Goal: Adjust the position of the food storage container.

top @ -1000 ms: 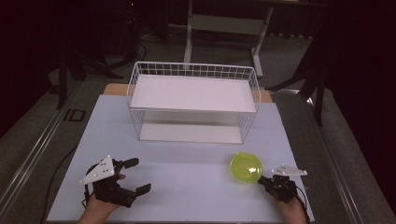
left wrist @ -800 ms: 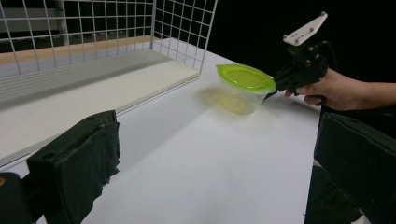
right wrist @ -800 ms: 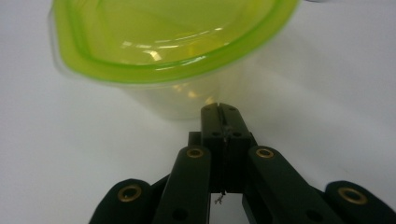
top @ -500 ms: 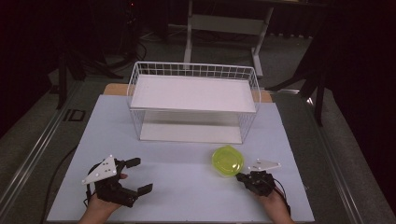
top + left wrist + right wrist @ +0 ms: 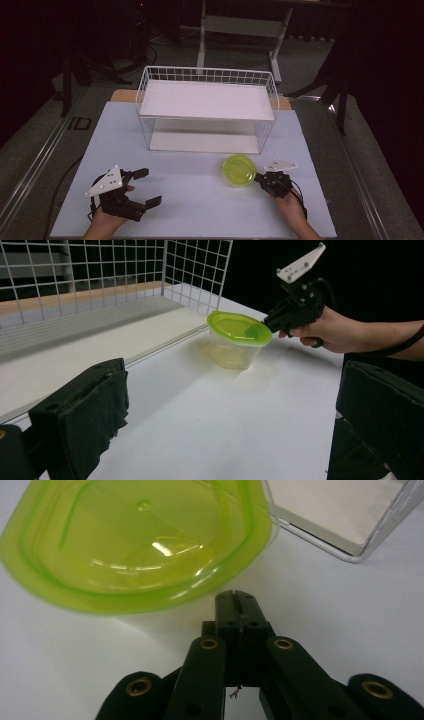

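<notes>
A clear tub with a yellow-green lid (image 5: 239, 170) stands on the white table top, just in front of the wire basket's right half. My right gripper (image 5: 257, 176) is shut, and its tips rest against the tub's right side. In the right gripper view the closed jaws (image 5: 235, 596) meet just under the rim of the lid (image 5: 140, 545) with nothing between them. The left gripper view shows the tub (image 5: 239, 332) with the right gripper (image 5: 266, 325) at its rim. My left gripper (image 5: 142, 187) is open and empty at the front left, its jaws (image 5: 225, 430) wide apart.
A white wire basket (image 5: 207, 80) with a white shelf board on top and another below stands at the back middle of the table (image 5: 200, 200). Its mesh wall (image 5: 195, 270) is close behind the tub. Dark floor and stand legs surround the table.
My right gripper has moved left and a little toward the basket, and the tub has moved along with it. The left gripper has stayed where it was.
</notes>
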The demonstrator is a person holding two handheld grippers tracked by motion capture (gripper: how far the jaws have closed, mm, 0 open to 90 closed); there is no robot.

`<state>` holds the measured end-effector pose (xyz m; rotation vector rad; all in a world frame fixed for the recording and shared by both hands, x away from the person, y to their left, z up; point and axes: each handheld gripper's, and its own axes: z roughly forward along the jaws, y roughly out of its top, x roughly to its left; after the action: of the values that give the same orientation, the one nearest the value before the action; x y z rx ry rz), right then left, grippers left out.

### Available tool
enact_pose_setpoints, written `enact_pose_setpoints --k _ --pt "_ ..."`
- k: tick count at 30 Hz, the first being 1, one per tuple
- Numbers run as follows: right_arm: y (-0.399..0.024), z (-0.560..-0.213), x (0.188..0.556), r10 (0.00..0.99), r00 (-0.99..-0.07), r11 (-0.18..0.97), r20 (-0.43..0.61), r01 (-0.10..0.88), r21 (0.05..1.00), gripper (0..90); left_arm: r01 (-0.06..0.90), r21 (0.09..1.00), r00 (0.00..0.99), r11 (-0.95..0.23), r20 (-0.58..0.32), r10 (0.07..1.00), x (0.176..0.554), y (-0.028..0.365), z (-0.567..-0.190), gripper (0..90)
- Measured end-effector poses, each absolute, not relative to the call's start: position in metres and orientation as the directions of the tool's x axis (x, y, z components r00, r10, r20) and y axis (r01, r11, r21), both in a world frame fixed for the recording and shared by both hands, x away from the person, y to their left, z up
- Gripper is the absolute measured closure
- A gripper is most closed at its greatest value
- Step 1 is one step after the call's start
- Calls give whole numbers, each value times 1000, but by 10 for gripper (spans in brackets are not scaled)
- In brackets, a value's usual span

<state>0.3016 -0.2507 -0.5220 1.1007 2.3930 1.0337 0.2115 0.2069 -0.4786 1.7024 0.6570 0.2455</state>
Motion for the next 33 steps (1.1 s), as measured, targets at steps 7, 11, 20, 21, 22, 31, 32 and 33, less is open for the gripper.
enact_pose_setpoints --k 7,11,20,21,22,31,32,33 --pt "-236 -529 296 727 -685 465 41 537 704 900 288 951 818 -107 -187 544 211 207 -478 13" --pt "-216 -528 300 695 -714 458 80 527 716 900 289 951 817 -108 -186 545 212 206 -478 13" --pt "-177 -531 304 643 -761 480 93 494 725 900 285 953 819 -104 -185 544 211 207 -478 14" --pt "-174 -531 304 637 -766 488 83 484 726 900 285 953 819 -104 -186 542 211 207 -477 13" --pt "-171 -531 304 631 -772 495 76 476 727 900 285 953 820 -103 -186 541 211 207 -477 13" --pt "-183 -530 323 699 -714 474 42 506 721 900 285 953 821 -104 -187 539 211 207 -477 14" --pt "-184 -529 326 703 -709 465 51 512 722 900 285 953 821 -104 -187 540 211 207 -477 14" --pt "-183 -530 330 706 -705 458 57 517 723 900 285 953 821 -103 -188 539 211 207 -477 13"
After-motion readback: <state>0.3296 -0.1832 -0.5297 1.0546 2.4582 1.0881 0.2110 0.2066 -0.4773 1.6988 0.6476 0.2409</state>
